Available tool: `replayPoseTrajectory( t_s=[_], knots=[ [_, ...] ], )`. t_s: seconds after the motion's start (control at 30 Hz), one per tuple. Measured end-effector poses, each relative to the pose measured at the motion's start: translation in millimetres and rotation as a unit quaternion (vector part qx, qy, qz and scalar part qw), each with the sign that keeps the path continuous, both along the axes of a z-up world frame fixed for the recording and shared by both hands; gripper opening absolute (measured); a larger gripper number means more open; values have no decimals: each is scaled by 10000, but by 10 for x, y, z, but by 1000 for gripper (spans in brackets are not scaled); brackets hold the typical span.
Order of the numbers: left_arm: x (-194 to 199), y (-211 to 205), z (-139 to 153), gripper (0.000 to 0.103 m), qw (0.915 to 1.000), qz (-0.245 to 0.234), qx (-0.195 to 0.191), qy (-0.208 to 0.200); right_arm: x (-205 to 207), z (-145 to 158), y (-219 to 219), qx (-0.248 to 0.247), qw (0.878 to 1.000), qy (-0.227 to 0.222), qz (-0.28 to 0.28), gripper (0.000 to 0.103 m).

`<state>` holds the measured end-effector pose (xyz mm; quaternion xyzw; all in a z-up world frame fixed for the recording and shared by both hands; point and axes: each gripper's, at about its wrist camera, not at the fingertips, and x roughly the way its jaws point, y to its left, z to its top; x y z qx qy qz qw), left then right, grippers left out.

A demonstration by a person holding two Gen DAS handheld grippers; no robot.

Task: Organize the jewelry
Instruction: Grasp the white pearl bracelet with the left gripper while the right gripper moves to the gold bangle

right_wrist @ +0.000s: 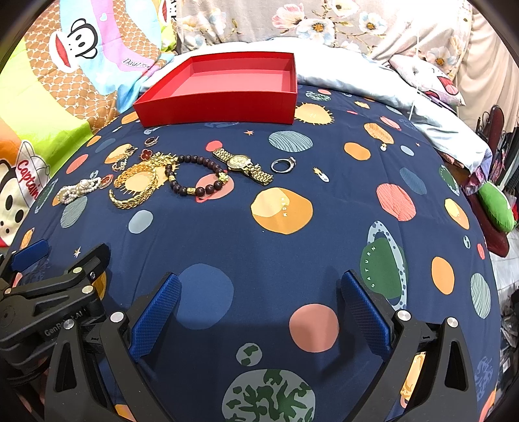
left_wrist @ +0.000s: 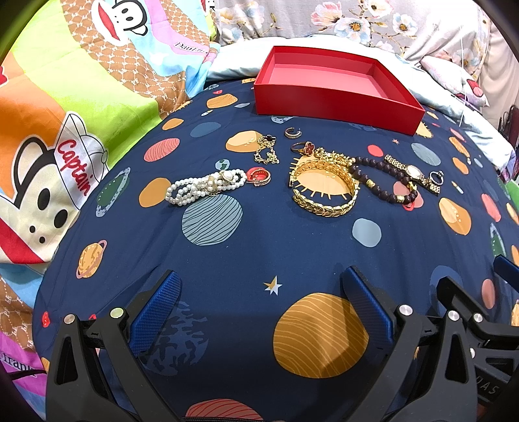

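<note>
An empty red box (left_wrist: 337, 85) (right_wrist: 227, 87) stands at the far side of the navy planet-print bedsheet (left_wrist: 259, 253). In front of it lie a pearl bracelet (left_wrist: 204, 186) (right_wrist: 78, 190), a gold chain bracelet (left_wrist: 324, 191) (right_wrist: 134, 190), a dark bead bracelet (left_wrist: 386, 181) (right_wrist: 198, 177), a gold watch (left_wrist: 412, 172) (right_wrist: 243, 165), a silver ring (left_wrist: 436, 177) (right_wrist: 283, 165), a red clover ring (left_wrist: 305, 147) and a thin gold chain (left_wrist: 266, 151). My left gripper (left_wrist: 262, 292) is open and empty, short of the jewelry. My right gripper (right_wrist: 261, 292) is open and empty beside it.
A cartoon monkey quilt (left_wrist: 65, 136) is bunched at the left. A pale blue pillow (right_wrist: 389, 94) and floral bedding (right_wrist: 324, 22) lie behind the box. A green cushion (right_wrist: 496, 207) sits off the bed's right edge.
</note>
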<state>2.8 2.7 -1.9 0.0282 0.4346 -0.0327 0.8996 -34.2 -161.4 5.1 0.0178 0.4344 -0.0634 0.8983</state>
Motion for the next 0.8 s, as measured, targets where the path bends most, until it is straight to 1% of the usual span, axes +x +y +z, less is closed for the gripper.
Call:
replayPoseTrajectory(
  t_s=[0.13,0.2,0.33,0.4,0.47,0.53,0.6,0.63,0.67,0.73,0.77,0.8],
  knots=[
    [51,193,80,98,9999,102,-89,98,-31,81,-74,-129,9998,-125,-12,98],
    [99,352,145,98,9997,167,-172,58,17,117,-113,-56,9998,-163,-46,98],
    [300,626,231,98,9992,348,-172,-2,85,141,-173,133,9998,-130,-112,98],
    [414,686,252,98,9992,359,-195,2,116,131,-175,178,9997,-98,-103,98],
    [547,732,264,98,9992,257,-301,0,151,115,-162,192,9998,-60,-79,98],
    [656,739,227,98,9993,181,-326,34,176,104,-145,217,9997,-32,-52,98],
    [762,738,164,93,9992,91,-363,107,192,99,-141,238,9997,-19,-31,98],
    [805,725,132,83,9991,14,-379,168,202,100,-139,253,9997,-17,-18,98],
    [838,713,98,76,9989,-70,-389,239,209,101,-142,265,9996,-14,-10,98],
    [860,677,54,71,9987,-205,-352,291,224,103,-150,293,9996,-8,-6,98],
    [845,653,57,69,9989,-245,-315,242,239,104,-152,324,9995,3,5,98],
    [839,633,63,64,9986,-350,-328,226,251,104,-155,341,9994,8,12,98]
  ],
)
